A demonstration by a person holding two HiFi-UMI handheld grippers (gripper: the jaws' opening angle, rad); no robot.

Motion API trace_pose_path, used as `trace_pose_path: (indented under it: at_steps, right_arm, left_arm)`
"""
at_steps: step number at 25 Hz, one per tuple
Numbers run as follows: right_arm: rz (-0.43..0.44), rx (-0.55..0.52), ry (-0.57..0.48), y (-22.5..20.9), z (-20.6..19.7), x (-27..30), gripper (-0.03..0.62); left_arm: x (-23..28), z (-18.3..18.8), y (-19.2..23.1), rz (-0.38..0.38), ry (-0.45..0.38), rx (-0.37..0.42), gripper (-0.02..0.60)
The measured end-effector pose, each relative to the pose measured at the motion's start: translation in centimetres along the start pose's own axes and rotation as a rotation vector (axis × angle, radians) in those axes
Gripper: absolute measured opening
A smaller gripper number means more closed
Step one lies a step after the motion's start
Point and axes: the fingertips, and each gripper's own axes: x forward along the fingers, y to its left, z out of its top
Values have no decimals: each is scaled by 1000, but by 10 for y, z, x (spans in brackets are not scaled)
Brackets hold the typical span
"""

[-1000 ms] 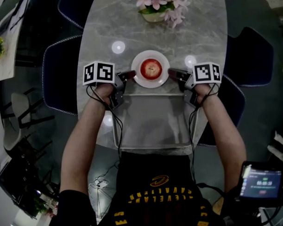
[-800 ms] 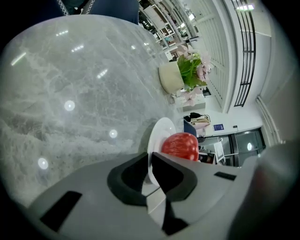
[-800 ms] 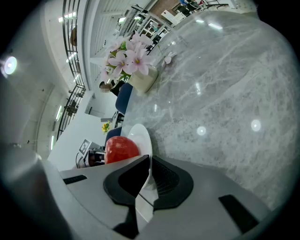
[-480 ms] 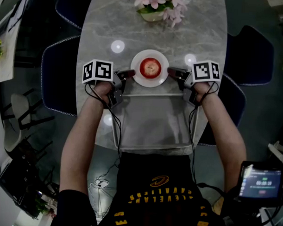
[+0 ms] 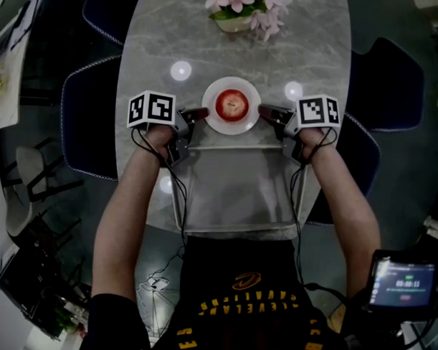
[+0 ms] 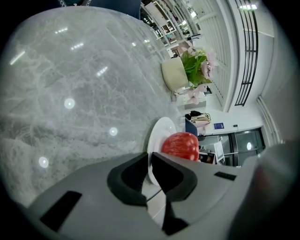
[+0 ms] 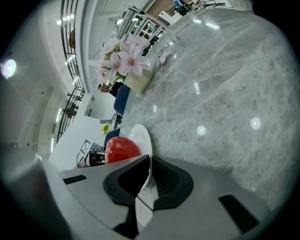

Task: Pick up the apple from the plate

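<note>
Apple (image 5: 232, 104) sits untouched on its plate (image 5: 214, 122), just beyond the tips of left gripper (image 5: 197, 114) and right gripper (image 5: 265, 112). Both pairs of jaws seem pressed together and empty, so the whole grasp remains.

The apple (image 5: 232, 104) is red, the plate (image 5: 211, 117) white, the tabletop (image 5: 238, 49) grey with pale marble veining, the flowers (image 5: 246, 2) pink, the chairs (image 5: 92, 119) dark blue, and the cubes (image 5: 152, 109) white with black square markers.

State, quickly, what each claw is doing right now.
Left claw: closed, holding nothing.
Right claw: closed, holding nothing.
</note>
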Motion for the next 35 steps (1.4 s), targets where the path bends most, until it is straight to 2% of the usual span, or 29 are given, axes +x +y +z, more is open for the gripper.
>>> trace_pose_path:
  at_steps: [14, 23, 30, 35]
  right_arm:
    - [-3, 44, -19, -5, -3, -2, 29]
    - [5, 14, -17, -6, -1, 2, 31]
    - [-6, -40, -35, -7, 4, 1, 31]
    - [-44, -63, -60, -11, 11, -8, 31]
  left_arm:
    - [1, 1, -1, -5, 14, 20, 31]
    - [3, 3, 1, 14, 27, 45, 31]
    - [0, 10, 4, 23, -18, 33, 31]
    - [-2, 14, 4, 49, -27, 91, 31]
